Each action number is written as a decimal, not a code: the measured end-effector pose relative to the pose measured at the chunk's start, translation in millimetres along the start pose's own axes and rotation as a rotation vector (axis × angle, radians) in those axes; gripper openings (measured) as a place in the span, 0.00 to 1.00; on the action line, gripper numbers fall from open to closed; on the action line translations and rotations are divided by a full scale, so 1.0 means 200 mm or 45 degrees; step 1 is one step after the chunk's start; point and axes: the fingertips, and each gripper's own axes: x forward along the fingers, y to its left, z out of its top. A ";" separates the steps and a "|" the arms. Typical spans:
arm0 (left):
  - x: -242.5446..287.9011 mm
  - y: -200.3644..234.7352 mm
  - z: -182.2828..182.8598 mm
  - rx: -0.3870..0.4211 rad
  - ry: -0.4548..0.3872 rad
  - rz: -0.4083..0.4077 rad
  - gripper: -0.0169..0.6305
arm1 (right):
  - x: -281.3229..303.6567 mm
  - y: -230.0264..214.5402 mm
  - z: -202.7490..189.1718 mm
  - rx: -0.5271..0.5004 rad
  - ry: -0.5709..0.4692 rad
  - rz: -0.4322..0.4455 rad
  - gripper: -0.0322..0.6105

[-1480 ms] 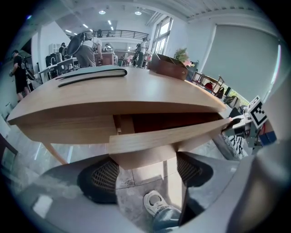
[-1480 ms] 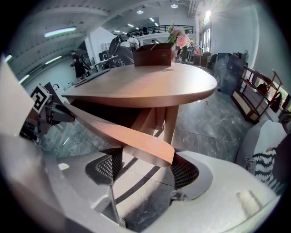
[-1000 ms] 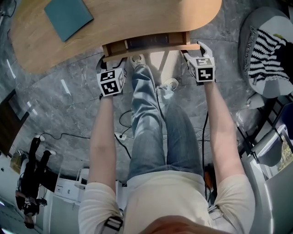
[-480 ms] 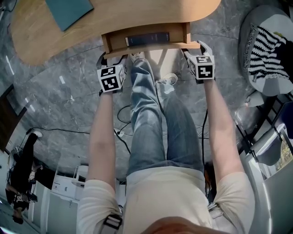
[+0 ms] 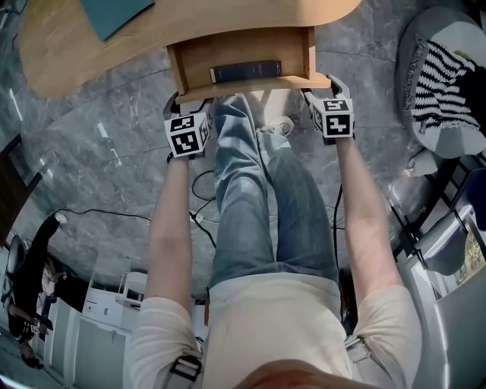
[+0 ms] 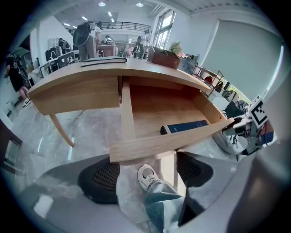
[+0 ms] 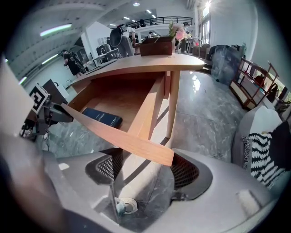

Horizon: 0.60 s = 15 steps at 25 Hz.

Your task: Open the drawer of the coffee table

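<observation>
coffee table drawer, standing open

left gripper (image 6: 148,172): jaws wide apart, gripping nothing; drawer (image 6: 168,143) front panel lies across their tips. right gripper (image 7: 144,169): the same, at the panel's other end. dark book (image 6: 184,127) in the drawer, just beyond the panel.

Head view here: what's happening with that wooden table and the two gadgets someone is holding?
A person holds a gripper in each hand at the drawer of the coffee table. The left gripper is at the left end of the front panel, the right gripper at the right end. Both sets of jaws stand apart, with the panel's lower edge across them. The drawer is open, and a dark blue book lies inside near the front.
</observation>
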 end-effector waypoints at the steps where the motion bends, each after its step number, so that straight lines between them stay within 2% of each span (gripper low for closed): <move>1: 0.00 -0.01 -0.02 -0.003 0.004 0.000 0.64 | 0.00 0.00 -0.02 0.001 0.005 0.000 0.57; 15: -0.01 -0.07 -0.24 -0.048 0.079 0.007 0.64 | 0.00 0.04 -0.24 0.004 0.085 0.002 0.57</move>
